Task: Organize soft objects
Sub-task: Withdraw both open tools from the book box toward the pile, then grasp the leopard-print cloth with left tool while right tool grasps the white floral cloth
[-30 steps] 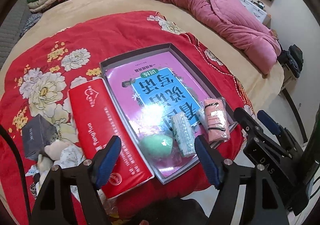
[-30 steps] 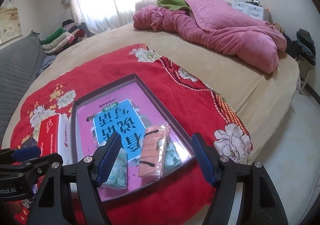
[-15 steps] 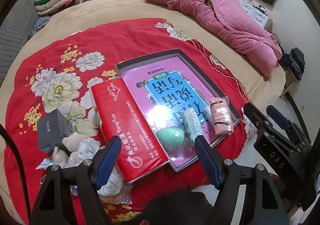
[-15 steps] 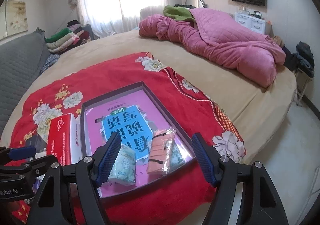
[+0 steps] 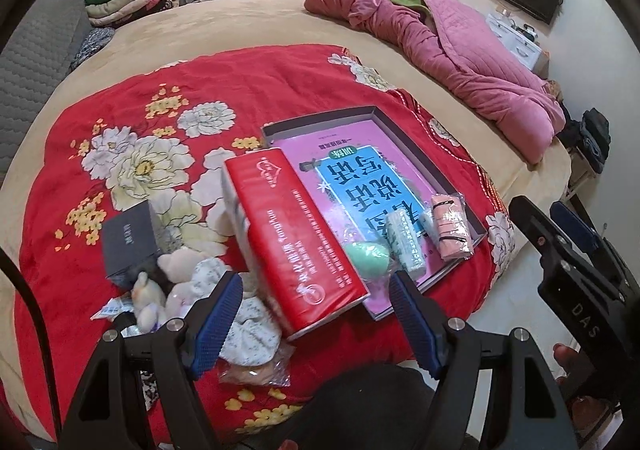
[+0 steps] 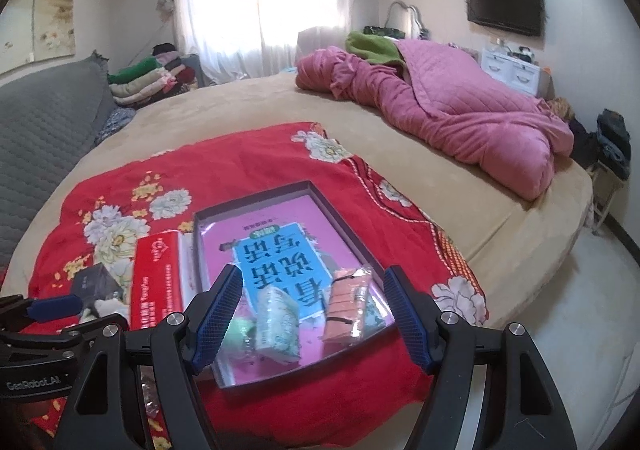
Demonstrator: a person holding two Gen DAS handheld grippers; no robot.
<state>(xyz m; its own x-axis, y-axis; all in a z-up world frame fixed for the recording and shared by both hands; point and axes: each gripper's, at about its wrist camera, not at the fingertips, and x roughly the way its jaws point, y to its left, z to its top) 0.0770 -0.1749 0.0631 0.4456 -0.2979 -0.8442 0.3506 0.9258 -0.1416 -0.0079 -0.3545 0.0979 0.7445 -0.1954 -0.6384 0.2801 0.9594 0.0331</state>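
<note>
A: Left wrist view: left gripper (image 5: 314,314) fingers apart, nothing between them. Loose soft toys (image 5: 176,282) and a speckled cloth (image 5: 248,334) lie lower left, touching the left fingertip.

B: And the tray (image 5: 420,153)?

A: Center right, holding a green sponge (image 5: 366,256), tissue pack (image 5: 408,246) and pink pack (image 5: 452,228).

B: Right gripper (image 6: 314,318)?

A: Fingers apart, empty, over the tray's near end (image 6: 320,370). Left hand looks nearer the toys; the red box (image 5: 292,238), long axis running up-left, lies between pile and tray.
</note>
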